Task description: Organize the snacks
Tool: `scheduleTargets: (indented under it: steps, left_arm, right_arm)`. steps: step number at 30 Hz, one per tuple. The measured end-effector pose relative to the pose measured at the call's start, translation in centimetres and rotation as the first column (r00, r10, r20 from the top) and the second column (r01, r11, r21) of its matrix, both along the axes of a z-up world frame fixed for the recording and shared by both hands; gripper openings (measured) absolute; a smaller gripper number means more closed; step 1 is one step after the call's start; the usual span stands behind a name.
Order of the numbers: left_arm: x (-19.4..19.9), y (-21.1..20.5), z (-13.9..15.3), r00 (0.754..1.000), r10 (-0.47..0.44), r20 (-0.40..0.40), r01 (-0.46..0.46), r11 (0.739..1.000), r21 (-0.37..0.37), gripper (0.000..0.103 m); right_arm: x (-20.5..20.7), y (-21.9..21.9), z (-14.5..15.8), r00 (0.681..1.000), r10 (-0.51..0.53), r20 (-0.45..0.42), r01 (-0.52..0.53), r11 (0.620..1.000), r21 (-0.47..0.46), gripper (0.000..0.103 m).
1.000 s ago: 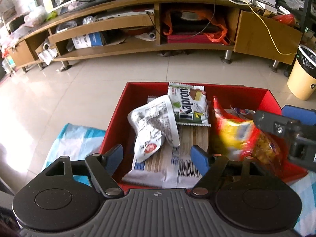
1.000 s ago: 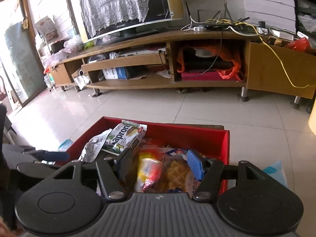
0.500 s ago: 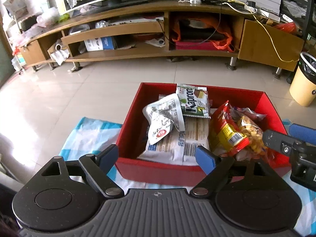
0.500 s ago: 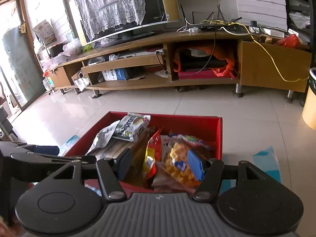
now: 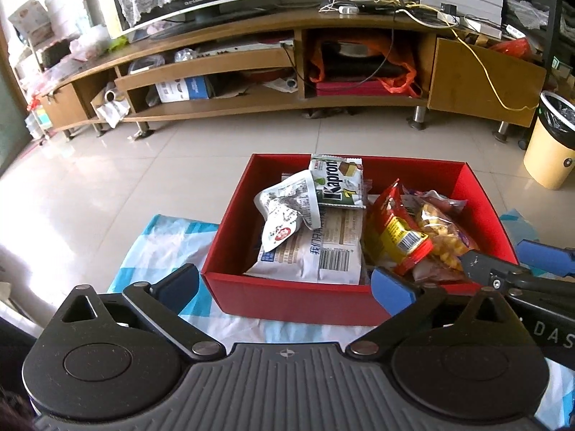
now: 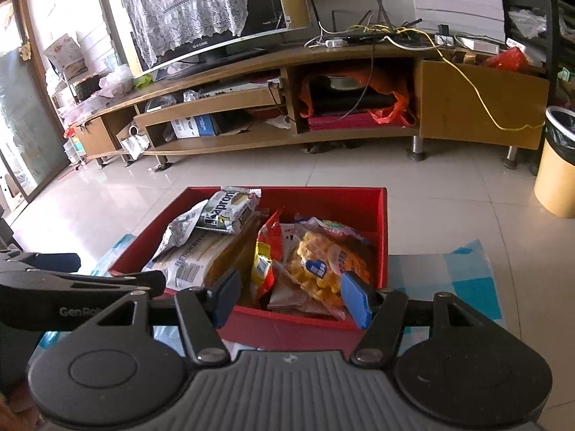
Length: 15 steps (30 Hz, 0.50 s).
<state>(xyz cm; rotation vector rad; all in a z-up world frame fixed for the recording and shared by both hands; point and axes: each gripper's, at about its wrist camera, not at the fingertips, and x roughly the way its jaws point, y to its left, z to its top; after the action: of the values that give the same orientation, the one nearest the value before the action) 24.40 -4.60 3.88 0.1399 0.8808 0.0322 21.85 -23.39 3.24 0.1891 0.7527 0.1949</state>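
A red box stands on a blue-and-white checked cloth and holds several snack packs: a green Kapron wafer pack, a crumpled white pack, a flat white pack, a red-and-yellow pack and a clear bag of yellow puffs. My left gripper is open and empty in front of the box's near wall. My right gripper is open and empty at the box's near right.
A long wooden TV stand with cluttered shelves runs along the back, beyond a tiled floor. A yellow bin stands at the far right. The right gripper's fingers reach in from the right in the left wrist view.
Both grippers have drawn back and up from over the box. The red-and-yellow pack, in motion near the right gripper a second ago, now rests in the box.
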Motion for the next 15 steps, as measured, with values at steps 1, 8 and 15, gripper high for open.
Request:
scheduleTargets:
  steps: [1, 8, 15]
  left_arm:
    - [0.00, -0.09, -0.07, 1.000, 0.001, -0.003, -0.001, 1.000, 0.002, 0.103]
    - [0.09, -0.65, -0.71, 1.000, -0.011, -0.028, 0.011, 1.000, 0.015, 0.103]
    - [-0.07, -0.77, -0.83, 0.999, -0.018, -0.047, 0.018, 1.000, 0.013, 0.103]
  right_arm:
    - [0.01, -0.01, -0.01, 1.000, -0.002, -0.001, 0.002, 1.000, 0.000, 0.058]
    - [0.11, -0.33, -0.37, 1.000, -0.003, -0.028, 0.002, 1.000, -0.016, 0.058]
    - [-0.07, -0.57, -0.40, 0.999, -0.009, -0.049, 0.008, 1.000, -0.027, 0.058]
